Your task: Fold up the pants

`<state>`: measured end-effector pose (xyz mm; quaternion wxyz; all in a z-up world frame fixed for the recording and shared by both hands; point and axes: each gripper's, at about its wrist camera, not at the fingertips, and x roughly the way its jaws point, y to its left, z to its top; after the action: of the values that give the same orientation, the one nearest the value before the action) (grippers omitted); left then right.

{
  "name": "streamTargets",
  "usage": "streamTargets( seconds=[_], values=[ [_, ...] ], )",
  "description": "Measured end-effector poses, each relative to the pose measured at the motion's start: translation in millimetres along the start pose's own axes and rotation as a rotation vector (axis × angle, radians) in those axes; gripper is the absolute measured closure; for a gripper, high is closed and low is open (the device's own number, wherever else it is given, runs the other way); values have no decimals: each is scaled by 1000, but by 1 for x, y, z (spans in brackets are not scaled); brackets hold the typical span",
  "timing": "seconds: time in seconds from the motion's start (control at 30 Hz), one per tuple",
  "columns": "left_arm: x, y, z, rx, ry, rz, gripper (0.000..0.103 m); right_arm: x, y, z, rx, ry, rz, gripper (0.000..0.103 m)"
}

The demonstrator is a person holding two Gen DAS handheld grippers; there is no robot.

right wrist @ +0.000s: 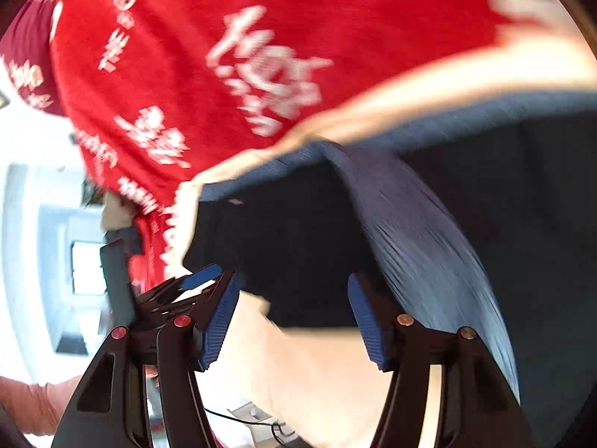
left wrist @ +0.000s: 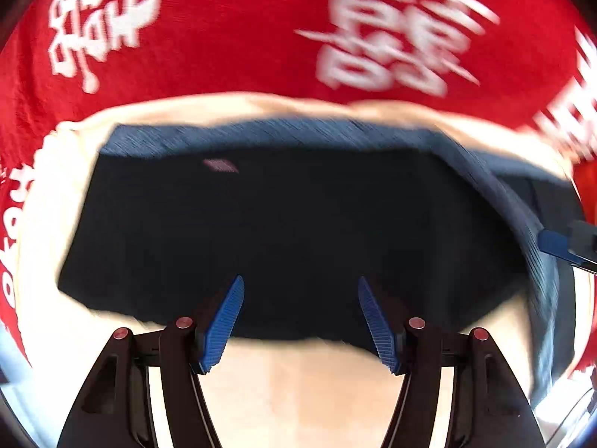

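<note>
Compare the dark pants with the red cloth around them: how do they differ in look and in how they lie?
The pants are plain dark navy; the red cloth carries white lettering. The pants lie folded into a compact block with a flap turned over at one side; the red cloth spreads wide beyond them. The pants rest on a cream sheet that separates them from the red cloth. Both are soft fabric.

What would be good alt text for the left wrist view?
Dark navy pants lie folded on a cream cloth over a red blanket with white lettering. The left gripper hangs open above them, holding nothing. The picture is motion-blurred.
</note>
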<state>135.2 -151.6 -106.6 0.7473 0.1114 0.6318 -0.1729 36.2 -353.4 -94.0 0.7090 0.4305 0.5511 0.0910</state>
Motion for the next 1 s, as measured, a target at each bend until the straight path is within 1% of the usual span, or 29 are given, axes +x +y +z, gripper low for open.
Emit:
streamTargets(
  seconds=[0.07, 0.1, 0.17, 0.2, 0.23, 0.3, 0.33, 0.37, 0.4, 0.43, 0.47, 0.53, 0.6, 0.7, 0.8, 0.87, 0.9, 0.93, 0.97, 1.0],
  values=[
    [-4, -23, -16, 34, 22, -35, 38, -20, -25, -41, 100, -26, -44, 38],
    [-6, -40, -26, 64, 38, -74, 38, -31, -32, -58, 145, -43, -58, 38],
    [-11, -69, -40, 128, 42, -132, 38, -65, -61, -108, 246, -95, -96, 38],
    [-12, -80, -44, 159, 41, -156, 38, -74, -68, -125, 269, -118, -117, 38],
    [-12, -95, -49, 197, 39, -182, 38, -86, -78, -150, 308, -151, -154, 38],
    [-12, -119, -58, 229, 55, -221, 38, -101, -95, -187, 374, -178, -203, 38],
    [-13, -128, -62, 234, 66, -262, 38, -109, -104, -206, 403, -196, -239, 38],
    [-14, -123, -68, 237, 70, -292, 38, -114, -109, -219, 420, -210, -265, 38],
    [-15, -132, -71, 248, 75, -319, 38, -118, -115, -231, 437, -222, -281, 38],
    [-15, -133, -72, 260, 80, -330, 38, -124, -124, -244, 459, -236, -286, 38],
    [-14, -143, -74, 274, 84, -339, 38, -125, -129, -250, 470, -244, -290, 38],
    [-12, -151, -68, 281, 89, -362, 38, -126, -140, -256, 471, -245, -318, 38],
    [-5, -160, -65, 272, 100, -386, 38, -126, -149, -255, 466, -251, -316, 38],
    [9, -187, -61, 265, 117, -398, 38, -127, -158, -246, 451, -258, -229, 39],
    [20, -208, -63, 260, 129, -401, 38, -122, -155, -232, 402, -238, -153, 47],
    [26, -214, -64, 246, 149, -397, 38, -117, -160, -226, 402, -217, -113, 49],
    [30, -216, -65, 234, 162, -400, 38, -114, -164, -224, 412, -203, -101, 56],
    [31, -220, -65, 224, 159, -393, 34, -111, -169, -220, 432, -179, -86, 73],
    [30, -225, -64, 220, 149, -400, 33, -110, -173, -217, 449, -162, -64, 89],
    [30, -226, -63, 217, 147, -411, 33, -112, -175, -214, 460, -151, -40, 100]
  ],
)
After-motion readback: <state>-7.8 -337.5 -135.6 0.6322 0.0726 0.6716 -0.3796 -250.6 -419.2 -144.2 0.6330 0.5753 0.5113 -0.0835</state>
